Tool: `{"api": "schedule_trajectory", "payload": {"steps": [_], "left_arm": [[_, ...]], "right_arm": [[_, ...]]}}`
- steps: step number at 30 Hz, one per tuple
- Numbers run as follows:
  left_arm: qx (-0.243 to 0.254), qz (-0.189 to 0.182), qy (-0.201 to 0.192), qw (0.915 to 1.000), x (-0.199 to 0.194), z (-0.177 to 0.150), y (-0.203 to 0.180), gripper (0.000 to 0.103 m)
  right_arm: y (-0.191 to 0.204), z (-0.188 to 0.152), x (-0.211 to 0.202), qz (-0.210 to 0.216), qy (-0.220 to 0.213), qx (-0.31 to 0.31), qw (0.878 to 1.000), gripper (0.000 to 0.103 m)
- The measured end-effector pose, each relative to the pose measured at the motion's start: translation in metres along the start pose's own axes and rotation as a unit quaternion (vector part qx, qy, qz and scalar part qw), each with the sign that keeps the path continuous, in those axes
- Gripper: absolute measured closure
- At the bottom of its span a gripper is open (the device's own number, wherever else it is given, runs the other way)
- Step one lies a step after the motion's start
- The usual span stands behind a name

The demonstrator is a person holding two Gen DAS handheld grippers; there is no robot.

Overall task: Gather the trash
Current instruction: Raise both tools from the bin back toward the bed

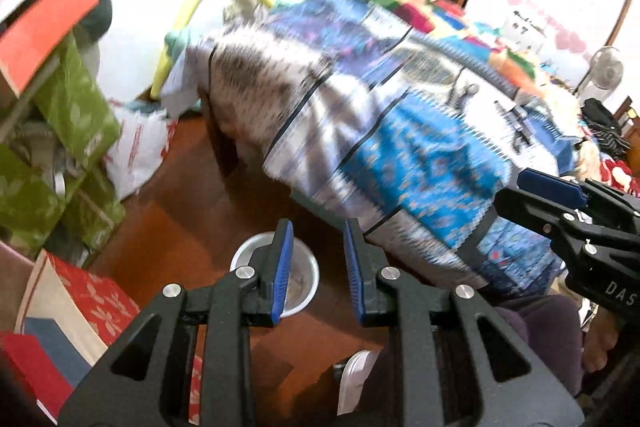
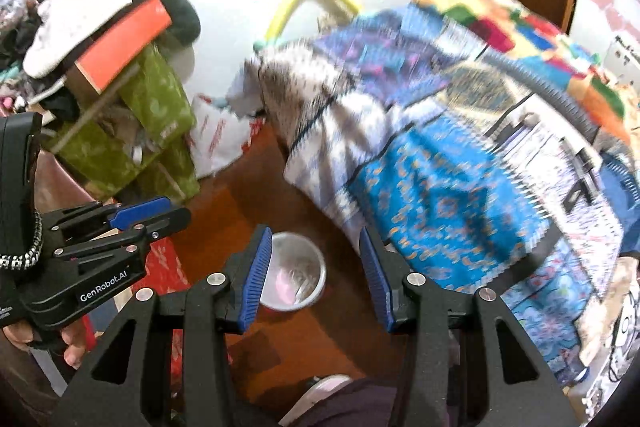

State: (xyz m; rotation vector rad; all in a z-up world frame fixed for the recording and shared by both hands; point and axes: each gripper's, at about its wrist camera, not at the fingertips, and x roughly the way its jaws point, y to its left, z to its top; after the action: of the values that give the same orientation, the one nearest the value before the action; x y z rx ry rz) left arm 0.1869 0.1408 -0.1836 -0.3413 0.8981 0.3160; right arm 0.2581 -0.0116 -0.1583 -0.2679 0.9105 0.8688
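Note:
A small white trash bin (image 1: pixel 246 250) stands on the wooden floor below both grippers. In the right wrist view the bin (image 2: pixel 298 236) holds some pink and clear scraps. My left gripper (image 1: pixel 318 275) hangs above it, its blue pads apart with nothing between them. My right gripper (image 2: pixel 316 279) is also open and empty, high over the bin. The two grippers are side by side: the right gripper (image 1: pixel 516 197) shows at the right edge of the left wrist view, and the left gripper (image 2: pixel 176 215) at the left of the right wrist view. Motion blurs both views.
A bed under a blue patterned blanket (image 1: pixel 400 147) fills the right side. Green bags (image 1: pixel 76 115) and an orange-red box (image 1: pixel 48 19) are stacked at left, with a white plastic bag (image 1: pixel 136 147) behind. A red flowered box (image 1: pixel 100 299) lies nearby. A person's shoe (image 2: pixel 316 399) is at the bottom.

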Motion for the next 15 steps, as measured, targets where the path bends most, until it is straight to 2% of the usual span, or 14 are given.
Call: {"api": "schedule_trajectory", "payload": {"steps": [7,10,11,12,15], "left_arm": [[0.039,-0.021,-0.073,0.9964,-0.053,0.017,-0.053,0.070],[0.054,-0.032,-0.097,0.9933,-0.069,0.023,-0.076,0.063],[0.061,-0.033,-0.108,0.9918,-0.074,0.024,-0.084,0.054],[0.065,-0.032,-0.116,0.9905,-0.078,0.025,-0.092,0.040],[0.070,-0.041,-0.139,0.9870,-0.086,0.028,-0.114,0.025]], "right_arm": [[-0.027,-0.002,-0.065,-0.003,-0.067,0.020,0.998,0.059],[-0.042,-0.005,-0.092,-0.020,-0.097,0.029,0.995,0.050],[-0.049,-0.007,-0.102,-0.029,-0.109,0.033,0.993,0.046],[-0.053,-0.009,-0.110,-0.037,-0.119,0.038,0.992,0.039],[-0.070,-0.015,-0.135,-0.062,-0.149,0.052,0.986,0.026]]}}
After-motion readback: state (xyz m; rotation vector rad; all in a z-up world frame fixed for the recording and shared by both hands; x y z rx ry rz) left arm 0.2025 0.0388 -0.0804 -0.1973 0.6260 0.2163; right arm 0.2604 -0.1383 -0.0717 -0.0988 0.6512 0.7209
